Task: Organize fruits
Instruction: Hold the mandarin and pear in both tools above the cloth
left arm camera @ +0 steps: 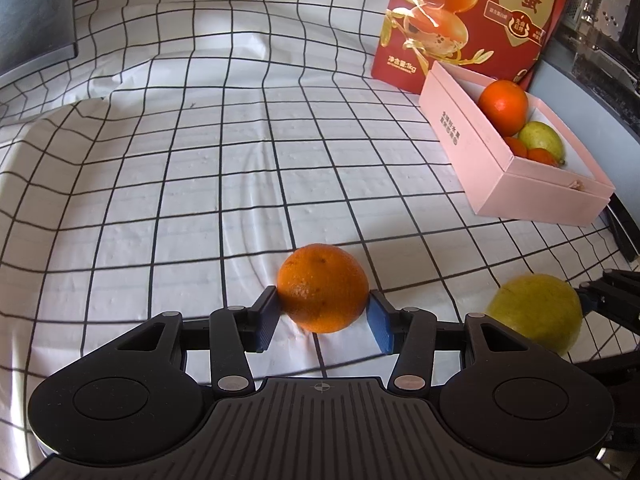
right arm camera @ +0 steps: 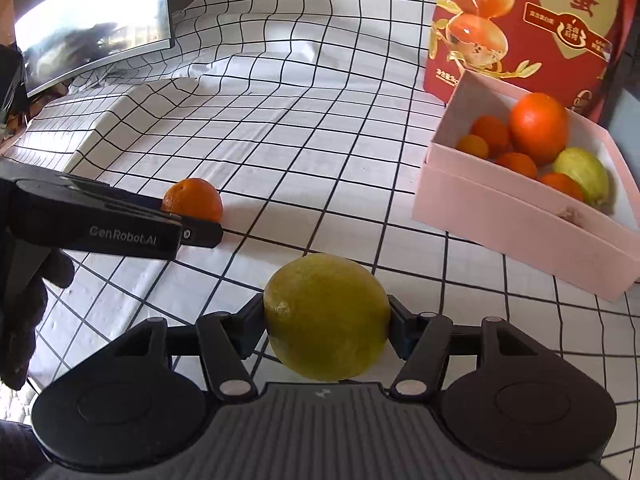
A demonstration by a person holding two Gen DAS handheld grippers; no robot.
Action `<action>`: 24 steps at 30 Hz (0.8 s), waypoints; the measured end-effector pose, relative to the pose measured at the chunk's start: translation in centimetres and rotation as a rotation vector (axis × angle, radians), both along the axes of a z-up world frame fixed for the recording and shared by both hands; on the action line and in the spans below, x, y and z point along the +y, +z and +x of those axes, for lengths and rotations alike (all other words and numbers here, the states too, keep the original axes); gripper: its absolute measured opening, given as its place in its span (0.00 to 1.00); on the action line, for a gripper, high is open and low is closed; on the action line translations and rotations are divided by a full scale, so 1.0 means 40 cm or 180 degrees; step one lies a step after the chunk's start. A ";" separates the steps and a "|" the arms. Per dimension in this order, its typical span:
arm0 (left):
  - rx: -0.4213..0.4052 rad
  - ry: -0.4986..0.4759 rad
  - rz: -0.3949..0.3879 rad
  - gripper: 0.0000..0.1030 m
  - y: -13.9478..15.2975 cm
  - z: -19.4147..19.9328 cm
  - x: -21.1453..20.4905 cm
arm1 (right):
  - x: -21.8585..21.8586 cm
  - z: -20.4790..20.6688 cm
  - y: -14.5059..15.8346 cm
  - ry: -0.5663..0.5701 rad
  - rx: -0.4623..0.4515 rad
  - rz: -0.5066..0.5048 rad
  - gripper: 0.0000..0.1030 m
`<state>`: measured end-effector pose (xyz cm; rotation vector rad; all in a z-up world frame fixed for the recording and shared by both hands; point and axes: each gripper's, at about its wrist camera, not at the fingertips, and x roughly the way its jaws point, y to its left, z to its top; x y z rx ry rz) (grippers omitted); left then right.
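An orange (left arm camera: 322,286) rests on the checked cloth between the blue pads of my left gripper (left arm camera: 322,320), which is shut on its two sides. My right gripper (right arm camera: 326,324) is shut on a yellow-green round fruit (right arm camera: 326,316), which sits low over the cloth. In the left wrist view that fruit (left arm camera: 534,312) shows at the lower right, with the right gripper's fingers (left arm camera: 600,296) beside it. In the right wrist view the left gripper (right arm camera: 188,220) comes in from the left around the orange (right arm camera: 194,200). An open pink box (right arm camera: 500,216) at the right holds several oranges and a green fruit.
A tall red snack bag (right arm camera: 540,20) stands behind the pink box (left arm camera: 480,152). A monitor (right arm camera: 92,20) stands at the far left. A dark gloved hand (right arm camera: 24,300) holds the left gripper. The white checked cloth (left arm camera: 200,160) has folds and a raised step at its far left.
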<state>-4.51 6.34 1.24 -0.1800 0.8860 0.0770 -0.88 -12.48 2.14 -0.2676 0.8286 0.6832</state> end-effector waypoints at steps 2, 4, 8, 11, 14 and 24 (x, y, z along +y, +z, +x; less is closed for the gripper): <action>0.0012 -0.0017 0.0012 0.52 0.000 0.009 -0.002 | -0.001 -0.005 0.000 -0.0008 -0.0019 -0.0006 0.60; 0.0021 -0.0024 0.0034 0.52 0.001 0.017 -0.005 | -0.002 -0.011 0.000 -0.0013 -0.0041 -0.0012 0.60; 0.0050 0.0016 -0.0028 0.52 0.003 0.032 0.003 | -0.004 -0.011 0.001 -0.0018 -0.0041 -0.0009 0.60; 0.0032 0.0060 -0.0129 0.52 0.005 0.032 0.014 | -0.008 -0.007 0.000 -0.0034 -0.0032 0.0016 0.60; -0.0016 0.0032 -0.0091 0.51 0.002 0.018 0.009 | -0.012 -0.007 -0.001 -0.0035 -0.0039 0.0031 0.60; 0.0013 -0.0191 -0.0169 0.51 0.007 -0.047 -0.017 | -0.008 -0.009 -0.008 -0.0047 -0.0063 -0.0037 0.63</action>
